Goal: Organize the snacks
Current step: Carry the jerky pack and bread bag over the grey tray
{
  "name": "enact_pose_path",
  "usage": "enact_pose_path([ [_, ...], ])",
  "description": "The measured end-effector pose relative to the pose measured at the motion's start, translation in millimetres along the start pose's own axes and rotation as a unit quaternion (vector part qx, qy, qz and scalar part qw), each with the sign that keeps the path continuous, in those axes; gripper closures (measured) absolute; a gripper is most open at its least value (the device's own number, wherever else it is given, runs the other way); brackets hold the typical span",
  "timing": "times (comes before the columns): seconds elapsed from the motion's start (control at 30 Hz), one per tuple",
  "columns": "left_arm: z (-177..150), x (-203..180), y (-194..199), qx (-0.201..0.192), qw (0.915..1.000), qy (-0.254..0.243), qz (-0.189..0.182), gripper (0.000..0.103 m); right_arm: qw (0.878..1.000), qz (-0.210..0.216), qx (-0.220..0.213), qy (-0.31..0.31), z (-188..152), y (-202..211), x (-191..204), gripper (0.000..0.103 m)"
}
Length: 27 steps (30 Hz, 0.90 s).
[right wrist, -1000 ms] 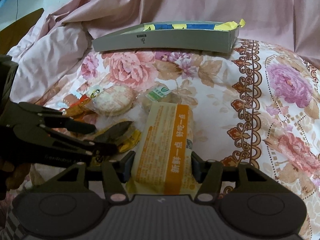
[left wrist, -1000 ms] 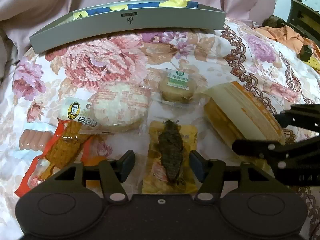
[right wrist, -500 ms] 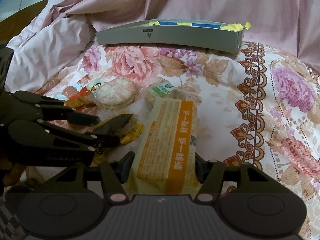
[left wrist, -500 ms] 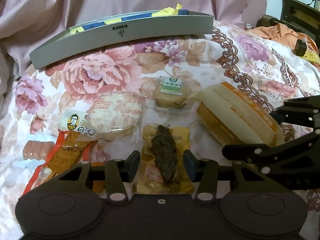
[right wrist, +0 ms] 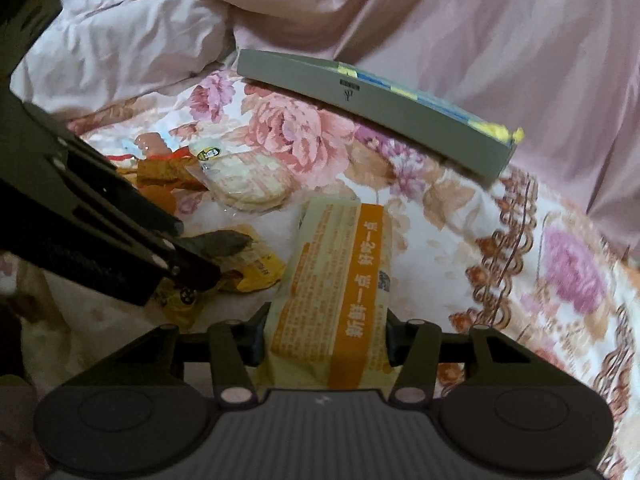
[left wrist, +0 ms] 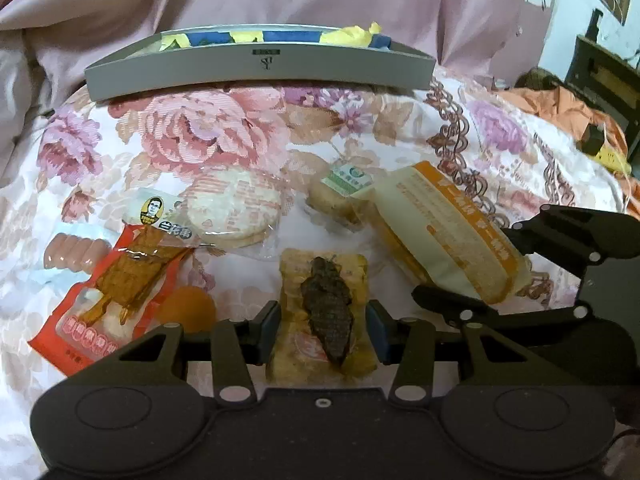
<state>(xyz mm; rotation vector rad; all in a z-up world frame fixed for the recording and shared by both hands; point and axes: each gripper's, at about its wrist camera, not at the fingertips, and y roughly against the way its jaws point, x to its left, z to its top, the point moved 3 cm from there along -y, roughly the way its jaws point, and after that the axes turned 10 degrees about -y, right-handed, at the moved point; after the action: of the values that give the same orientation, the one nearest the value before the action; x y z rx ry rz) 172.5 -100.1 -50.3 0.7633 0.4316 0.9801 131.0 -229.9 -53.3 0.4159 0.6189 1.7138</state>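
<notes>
Our left gripper [left wrist: 323, 326] clamps the yellow plastic packet holding a dark dried snack [left wrist: 326, 312]. Our right gripper's [right wrist: 325, 334] jaws are closing, pads pressing the orange-and-cream wrapped bread [right wrist: 340, 284] between them.

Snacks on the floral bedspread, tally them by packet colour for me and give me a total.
Orange and cream bread packet: 1
Yellow packet with dark dried snack: 1
Red packet: 1
Clear packets, round rice cracker and green-labelled cake: 2
Pale blue sausage packet: 1
Total: 6
</notes>
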Motion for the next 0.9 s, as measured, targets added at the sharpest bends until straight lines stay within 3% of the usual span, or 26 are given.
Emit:
enact_pose_path([
  [0.27,-2,3,18,-0.014,0.9992,0.036,-0.014,0.055,0.997,-0.032,-0.036,0.059,-1,6,9,0.048],
  [0.47,-7,13,28,-0.025,0.9955,0.085,-0.034,0.055,0.996,-0.031,-0.047,0.064,0,8,10,0.048],
  [0.9,24,22,46,-0.104,0.9906,0.088,-0.001,0.055,0.992,-0.042,-0.109,0.038,16,19,-2,0.047],
])
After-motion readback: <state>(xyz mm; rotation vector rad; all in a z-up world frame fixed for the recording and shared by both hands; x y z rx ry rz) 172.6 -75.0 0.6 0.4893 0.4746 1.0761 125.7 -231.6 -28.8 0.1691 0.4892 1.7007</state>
